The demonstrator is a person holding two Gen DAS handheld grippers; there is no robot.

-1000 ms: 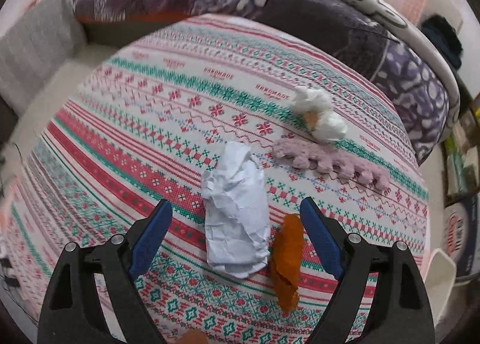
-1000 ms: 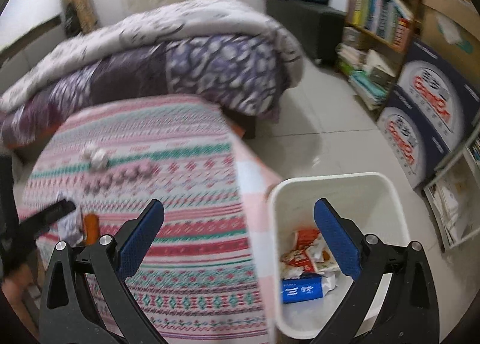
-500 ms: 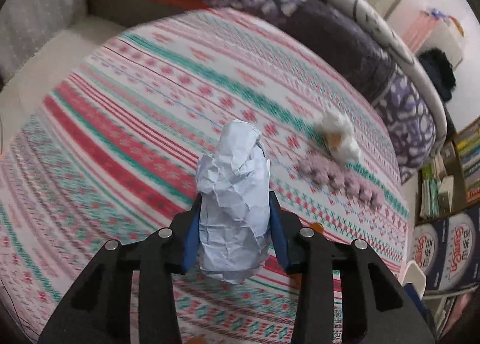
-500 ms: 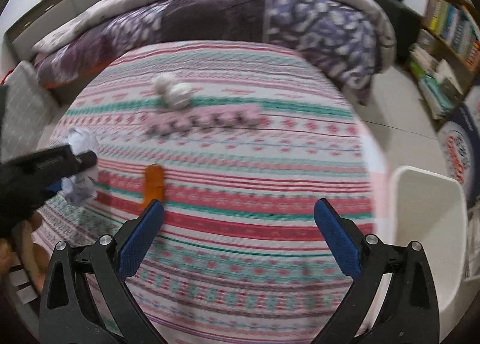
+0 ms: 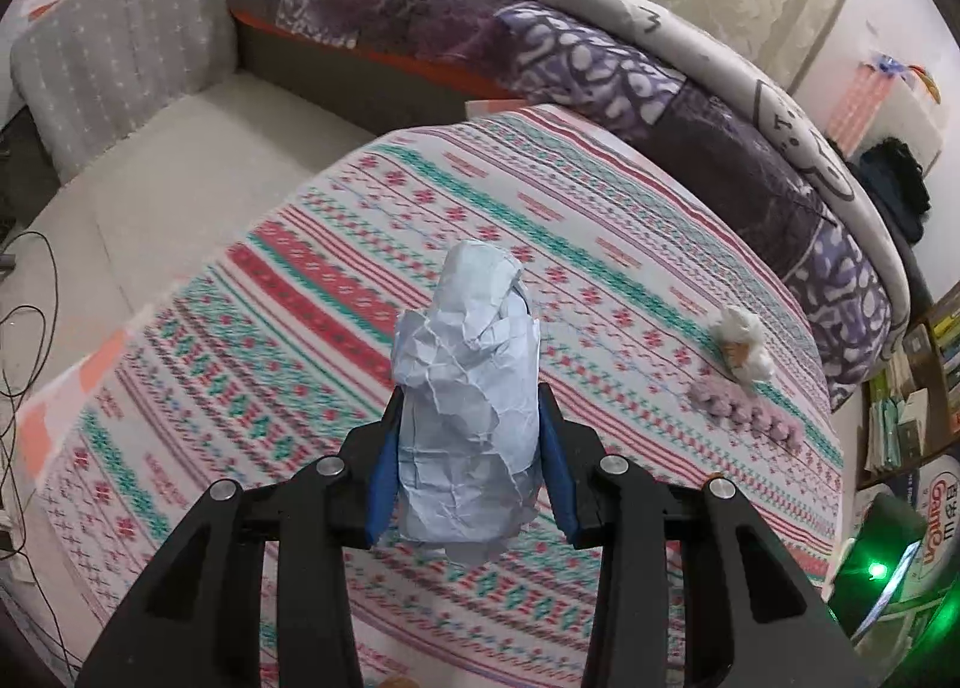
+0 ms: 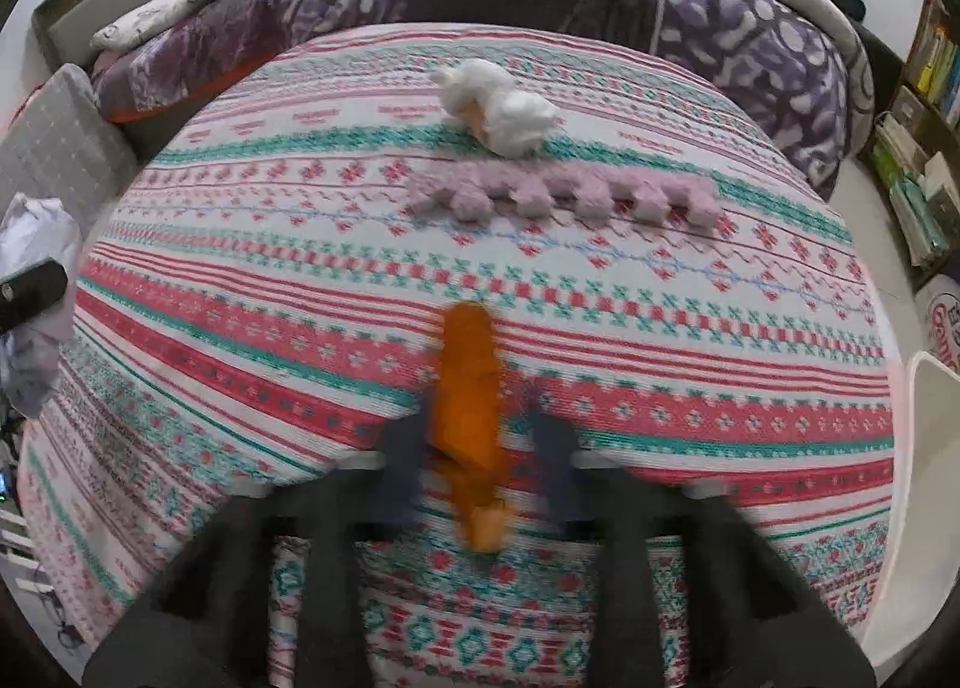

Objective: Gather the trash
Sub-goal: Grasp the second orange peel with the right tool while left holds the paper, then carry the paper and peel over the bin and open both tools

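Item: crumpled white paper (image 5: pixel 465 412), upright, clamped between the blue pads of the left gripper (image 5: pixel 468 472), jaws narrowed onto it, above the patterned bedcover (image 5: pixel 300 292). Orange wrapper (image 6: pixel 468 388) lies on the cover between the blurred fingers of the right gripper (image 6: pixel 474 448); contact cannot be told. White bin (image 6: pixel 924 484) beside the bed.

— What lies behind the striped cloth (image 6: pixel 300 292)?
— A purple quilt (image 5: pixel 600 64), heaped up, with a grey cushion (image 5: pixel 120 64) to its left.
— And on the right?
— Bookshelves (image 6: pixel 918 106), boxes (image 5: pixel 933 514) below, dark clothes (image 5: pixel 894 190) further back.
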